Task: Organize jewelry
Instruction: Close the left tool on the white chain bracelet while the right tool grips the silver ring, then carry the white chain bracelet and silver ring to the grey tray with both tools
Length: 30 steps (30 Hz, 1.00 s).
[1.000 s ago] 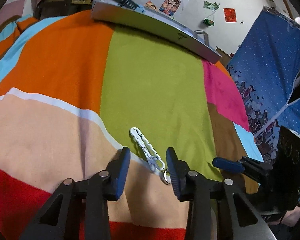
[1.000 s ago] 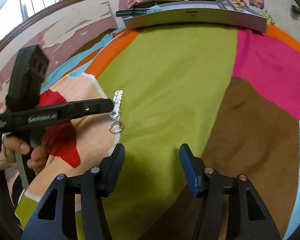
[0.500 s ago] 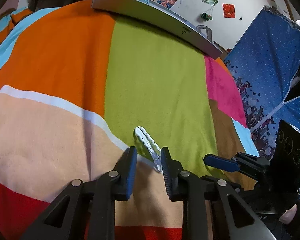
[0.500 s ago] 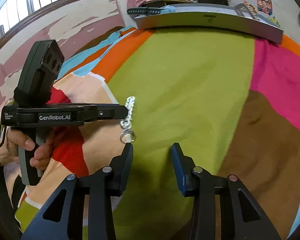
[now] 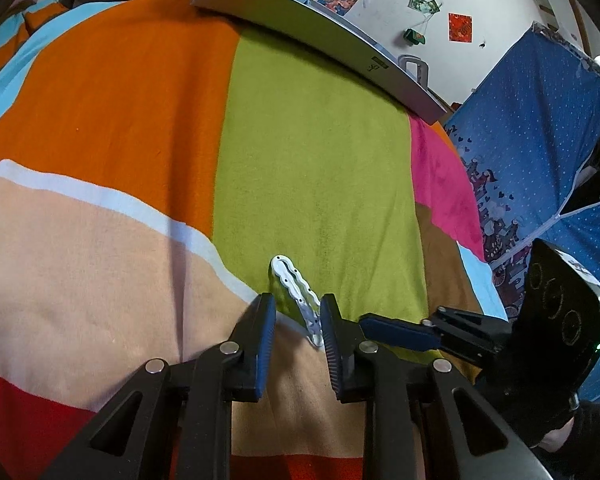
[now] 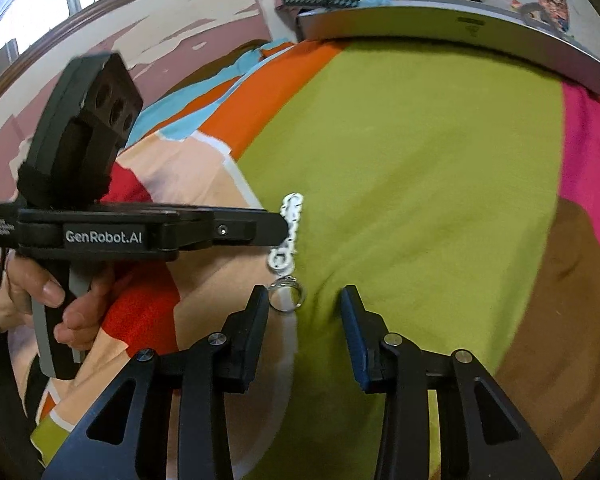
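On left claw (image 6: 286, 224): "GenRobot.AI" label (image 6: 103, 236)

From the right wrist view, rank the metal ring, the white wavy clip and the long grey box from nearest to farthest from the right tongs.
1. Metal ring: just ahead of the right tongs, by their left finger.
2. White wavy clip: beyond the ring, at the left tongs' tip.
3. Long grey box: far edge of the blanket.

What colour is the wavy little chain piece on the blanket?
White. The chain piece shows best in the left wrist view, lying on the blanket's green stripe.
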Tool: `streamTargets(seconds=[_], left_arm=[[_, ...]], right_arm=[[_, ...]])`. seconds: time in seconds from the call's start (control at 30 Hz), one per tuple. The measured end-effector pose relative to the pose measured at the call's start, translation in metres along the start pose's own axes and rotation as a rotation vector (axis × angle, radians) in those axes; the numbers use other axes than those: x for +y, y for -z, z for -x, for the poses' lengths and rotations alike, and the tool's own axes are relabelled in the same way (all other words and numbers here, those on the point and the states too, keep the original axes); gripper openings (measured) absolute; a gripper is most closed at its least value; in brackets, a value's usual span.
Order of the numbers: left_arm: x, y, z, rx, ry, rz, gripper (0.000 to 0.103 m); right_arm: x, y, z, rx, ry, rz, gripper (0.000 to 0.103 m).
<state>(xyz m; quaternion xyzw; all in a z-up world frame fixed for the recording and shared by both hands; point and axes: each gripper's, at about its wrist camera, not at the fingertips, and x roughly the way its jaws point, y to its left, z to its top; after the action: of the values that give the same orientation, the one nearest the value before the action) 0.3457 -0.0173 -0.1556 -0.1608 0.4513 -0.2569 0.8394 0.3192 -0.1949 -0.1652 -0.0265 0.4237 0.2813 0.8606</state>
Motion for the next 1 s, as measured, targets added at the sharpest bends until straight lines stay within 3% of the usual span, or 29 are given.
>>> streamTargets(seconds=[0.1, 0.23, 0.67, 1.0], left_arm=[[0.000, 0.000, -0.001, 0.001, -0.001, -0.005, 0.023], [-0.002, -0.001, -0.002, 0.004, -0.006, -0.017, 0.023], [-0.014, -0.009, -0.017, 0.045, -0.038, -0.057, 0.023], [-0.027, -0.006, -0.023, 0.049, -0.111, -0.103, 0.022]], right_arm=[[0.003, -0.001, -0.005, 0.010, 0.013, 0.016, 0.034], [-0.002, -0.001, -0.005, 0.014, 0.049, 0.003, 0.018], [-0.025, -0.006, 0.000, -0.024, 0.125, -0.084, 0.018], [-0.036, -0.010, -0.004, -0.038, 0.154, -0.111, 0.018]])
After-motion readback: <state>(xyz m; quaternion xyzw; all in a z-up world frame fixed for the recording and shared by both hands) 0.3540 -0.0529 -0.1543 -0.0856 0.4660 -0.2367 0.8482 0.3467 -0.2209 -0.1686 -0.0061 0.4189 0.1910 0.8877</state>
